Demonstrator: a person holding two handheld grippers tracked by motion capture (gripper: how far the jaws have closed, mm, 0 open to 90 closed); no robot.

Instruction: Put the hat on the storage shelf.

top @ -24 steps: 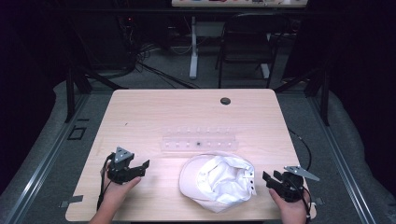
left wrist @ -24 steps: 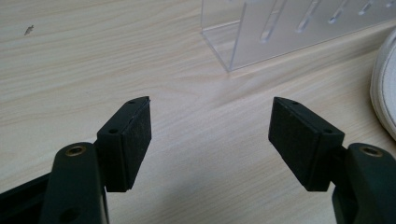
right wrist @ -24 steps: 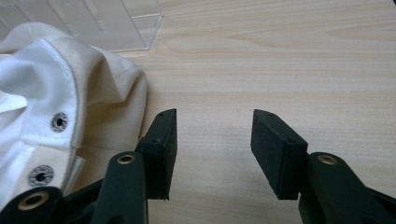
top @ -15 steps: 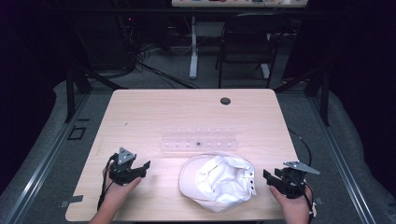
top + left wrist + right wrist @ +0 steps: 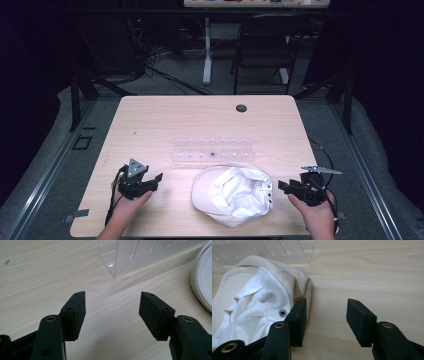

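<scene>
While cap [image 5: 235,192] lies upside down at table [image 5: 165,120] front, white lining bunched inside, clear rack [image 5: 213,151] sits just behind; left gripper [image 5: 112,306], right gripper [image 5: 325,315] both spread, pinching nothing.

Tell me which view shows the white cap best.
The high view: the whole cap lies upside down between both grippers, with its lining showing. The right gripper view gives a close look at one side, with lining and a snap. The left gripper view catches just its rim at the right edge.
</scene>
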